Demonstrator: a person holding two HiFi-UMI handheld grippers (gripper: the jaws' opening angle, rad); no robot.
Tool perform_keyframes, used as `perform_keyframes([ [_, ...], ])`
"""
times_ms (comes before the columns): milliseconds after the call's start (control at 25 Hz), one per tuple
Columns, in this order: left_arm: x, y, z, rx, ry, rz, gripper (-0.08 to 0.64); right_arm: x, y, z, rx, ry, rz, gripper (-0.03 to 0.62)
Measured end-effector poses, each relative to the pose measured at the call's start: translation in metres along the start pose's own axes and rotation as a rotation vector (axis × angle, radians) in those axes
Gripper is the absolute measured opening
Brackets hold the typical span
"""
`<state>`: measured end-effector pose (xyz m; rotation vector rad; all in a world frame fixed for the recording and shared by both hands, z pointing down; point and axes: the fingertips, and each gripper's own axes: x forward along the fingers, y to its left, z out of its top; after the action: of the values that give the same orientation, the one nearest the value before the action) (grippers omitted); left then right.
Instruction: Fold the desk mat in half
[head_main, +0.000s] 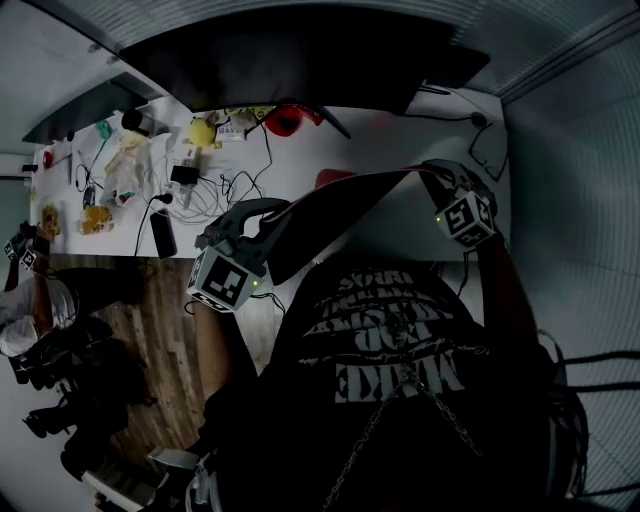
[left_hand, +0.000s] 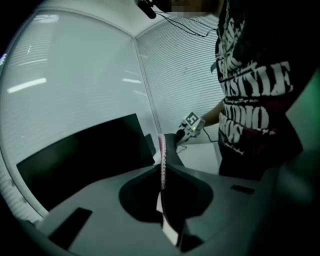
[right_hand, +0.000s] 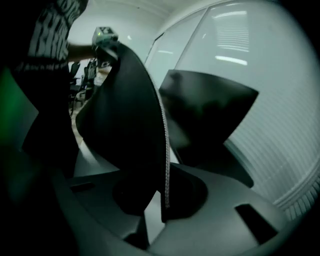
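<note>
The dark desk mat (head_main: 340, 215) with a pale stitched edge is lifted off the white desk (head_main: 400, 135), its near edge stretched between both grippers. My left gripper (head_main: 245, 218) is shut on the mat's left corner; in the left gripper view the stitched edge (left_hand: 162, 172) runs straight out from between the jaws. My right gripper (head_main: 437, 178) is shut on the right corner, and the mat (right_hand: 125, 115) curves up and away from it toward the left gripper (right_hand: 105, 35). The right gripper (left_hand: 191, 122) shows at the mat's far end in the left gripper view.
A wide dark monitor (head_main: 300, 60) stands at the back of the desk. Cables, a red object (head_main: 290, 120), a yellow object (head_main: 203, 130) and a dark phone (head_main: 162, 233) crowd the desk's left part. Wooden floor (head_main: 150, 330) and another person (head_main: 30, 310) lie left.
</note>
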<state>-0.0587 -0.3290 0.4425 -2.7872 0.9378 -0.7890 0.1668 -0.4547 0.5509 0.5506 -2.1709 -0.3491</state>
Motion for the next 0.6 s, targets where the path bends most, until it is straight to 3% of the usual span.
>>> perform_keyframes([
  [80, -0.002, 0.019, 0.013, 0.033, -0.037, 0.041, 0.021, -0.026, -0.024, 0.015, 0.03, -0.042, -0.087, 0.018],
  [240, 0.004, 0.059, 0.061, 0.17, -0.111, 0.102, 0.021, -0.086, -0.081, 0.046, 0.039, -0.105, -0.261, 0.018],
  [320, 0.007, 0.068, 0.085, 0.224, -0.144, 0.109, 0.023, -0.122, -0.101, 0.063, 0.04, -0.136, -0.342, 0.018],
  [400, 0.012, 0.065, 0.098, 0.229, -0.185, 0.083, 0.021, -0.153, -0.109, 0.068, 0.04, -0.139, -0.393, 0.018],
  [480, 0.018, 0.056, 0.098, 0.202, -0.207, 0.041, 0.021, -0.167, -0.101, 0.058, 0.044, -0.09, -0.382, 0.018],
  [600, 0.039, 0.036, 0.064, 0.096, -0.184, -0.017, 0.021, -0.156, -0.056, 0.016, 0.104, 0.002, -0.273, 0.017],
])
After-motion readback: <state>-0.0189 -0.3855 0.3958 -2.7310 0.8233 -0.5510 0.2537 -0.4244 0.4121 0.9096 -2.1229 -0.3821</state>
